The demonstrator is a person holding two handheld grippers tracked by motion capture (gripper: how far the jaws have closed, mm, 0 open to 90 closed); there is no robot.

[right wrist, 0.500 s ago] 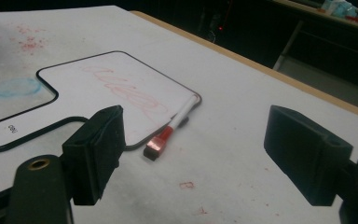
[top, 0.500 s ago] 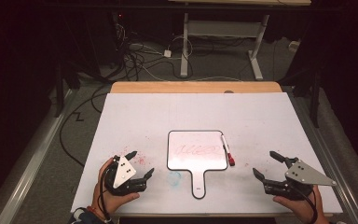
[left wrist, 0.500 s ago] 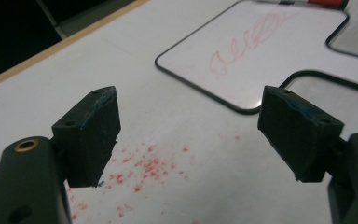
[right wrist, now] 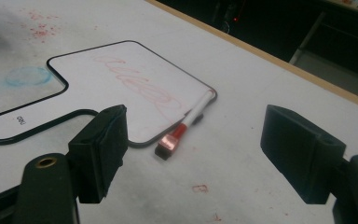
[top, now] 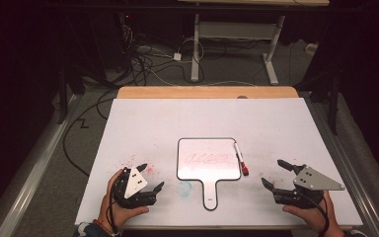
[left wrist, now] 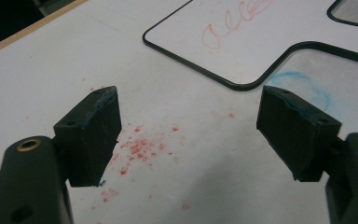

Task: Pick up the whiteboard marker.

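Note:
A small paddle-shaped whiteboard (top: pixel 208 159) with a black rim and red scribbles lies at the table's front middle, its handle toward me. A white marker with a red cap (top: pixel 241 159) rests along the board's right edge; in the right gripper view the marker (right wrist: pixel 186 125) lies just ahead of the jaws. My left gripper (top: pixel 148 178) stands open on the table left of the board, nothing between its jaws. My right gripper (top: pixel 274 173) stands open to the right of the marker, also holding nothing. The board's corner (left wrist: pixel 223 42) shows ahead in the left gripper view.
The table is covered by a large white sheet (top: pixel 143 123), with a wooden edge (top: pixel 207 92) at the back. Red ink specks (left wrist: pixel 140 144) and a blue smudge (top: pixel 184 187) mark the sheet. Cables (top: pixel 143 59) and desk legs stand on the floor beyond.

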